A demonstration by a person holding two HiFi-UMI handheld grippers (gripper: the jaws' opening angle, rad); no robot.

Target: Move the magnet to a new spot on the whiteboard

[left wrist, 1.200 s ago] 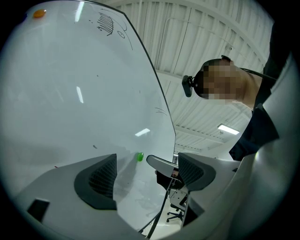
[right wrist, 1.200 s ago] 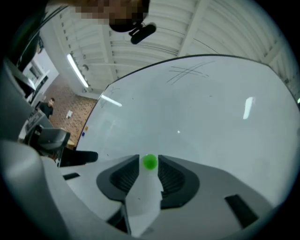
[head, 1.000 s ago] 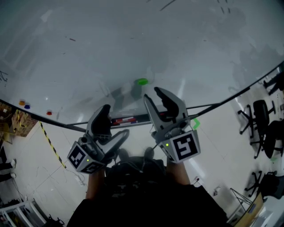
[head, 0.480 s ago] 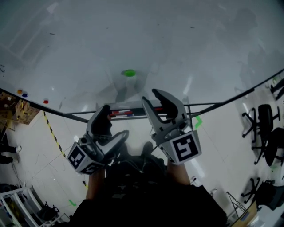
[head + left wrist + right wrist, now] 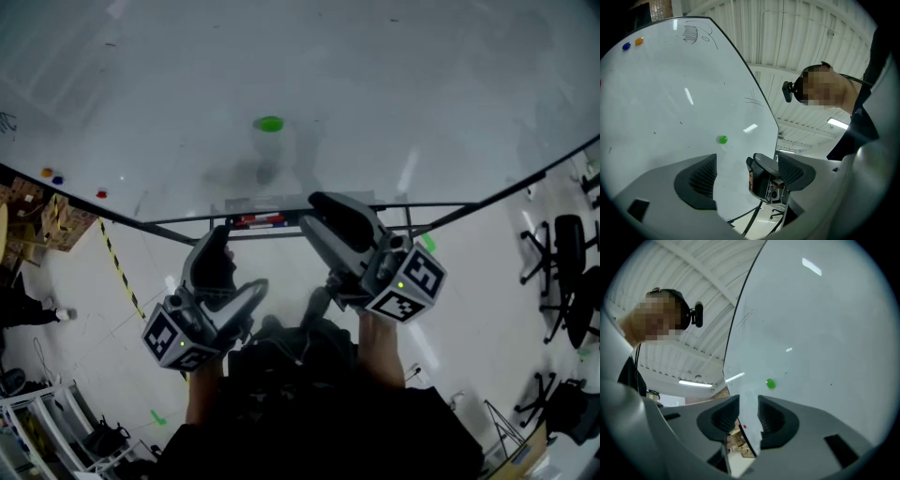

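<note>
- The step now is the reach: no fingers touch the magnet (image 5: pixel 270 124) yet, so I think the task is only at its start.
- The green magnet sits on the whiteboard (image 5: pixel 394 84), out past the tips of both pairs of fingers and well apart from them.
- In the right gripper view the magnet shows just beyond the fingertips, not between them.
- The right gripper (image 5: pixel 312 214) points up at the board. Its fingers (image 5: pixel 774 420) are close to each other with only a thin gap, and nothing is in that gap.
- The left gripper (image 5: pixel 240 261) is lower, beside the right one. Its fingers (image 5: pixel 696 180) are spread wide and hold nothing.
- In the left gripper view the magnet shows past the wide gap, a bit to one side.
- Next, I think the right fingers need to spread more, so the magnet can fit in.
- Then they need to go forward until one finger is on each side of the magnet, and pinch it.
- The magnet is small and round, so it may slip out if the pinch is off to one side.
- The board grips it, so it may need a firm pull or a slide.
- Three more small magnets (image 5: pixel 58 178) sit far off to the left of the fingers, near the board's edge.
</note>
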